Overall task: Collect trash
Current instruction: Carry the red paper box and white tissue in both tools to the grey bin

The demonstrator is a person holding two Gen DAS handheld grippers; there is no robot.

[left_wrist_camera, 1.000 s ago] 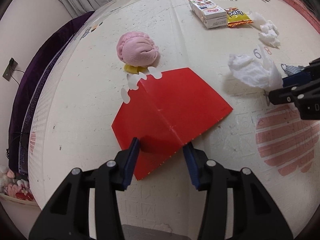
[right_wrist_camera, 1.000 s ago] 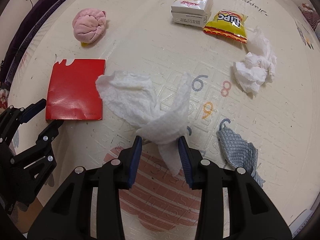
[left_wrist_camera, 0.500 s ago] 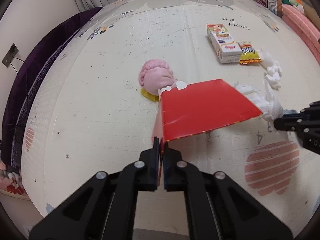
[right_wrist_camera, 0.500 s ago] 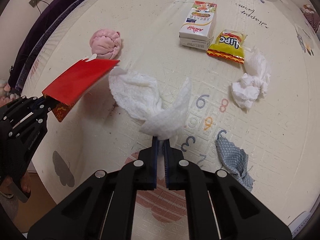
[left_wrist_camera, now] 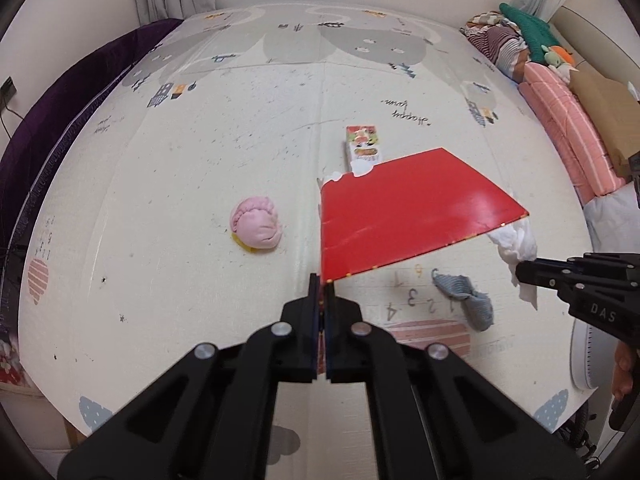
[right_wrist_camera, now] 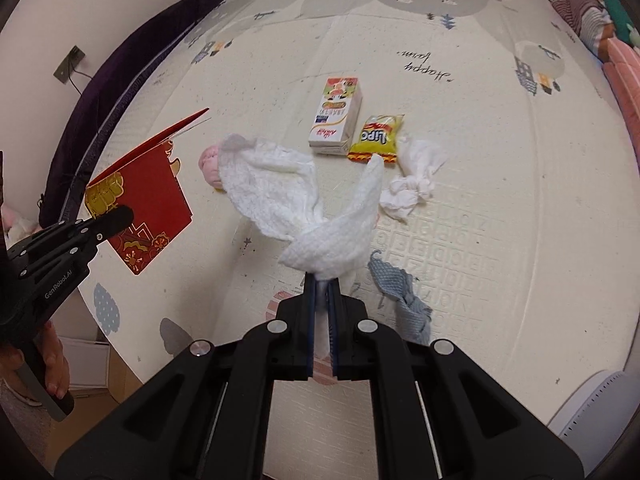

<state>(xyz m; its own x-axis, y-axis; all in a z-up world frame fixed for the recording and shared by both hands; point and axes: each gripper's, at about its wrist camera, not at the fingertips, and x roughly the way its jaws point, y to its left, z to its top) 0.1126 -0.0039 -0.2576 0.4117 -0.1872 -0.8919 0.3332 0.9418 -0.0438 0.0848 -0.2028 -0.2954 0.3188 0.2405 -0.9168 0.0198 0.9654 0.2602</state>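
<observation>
Paper tissue [right_wrist_camera: 316, 216] is drooping limp from the right hand-held gripper [right_wrist_camera: 320, 280], clamped shut on its twisted middle, so it is weighing next to nothing. The left hand-held gripper [left_wrist_camera: 320, 280] is pinching one corner of the red card [left_wrist_camera: 404, 212], which is holding stiff, probably folded. Both are hanging above the play mat [right_wrist_camera: 500, 240]; milk carton [right_wrist_camera: 338, 114], snack packet [right_wrist_camera: 378, 138] and crumpled tissue [right_wrist_camera: 412, 184] are lying toward its far edge.

The left hand-held gripper [left_wrist_camera: 322, 286] points steeply down, jaws pressed together on the corner of a red card [left_wrist_camera: 404, 216] lifted above the play mat [left_wrist_camera: 160, 184]. To its right, the right hand-held gripper [right_wrist_camera: 320, 280] also points down above the mat, jaws clamped on a white paper towel [right_wrist_camera: 320, 216]. Bare fingers [right_wrist_camera: 50, 360] wrap the left handle.
</observation>
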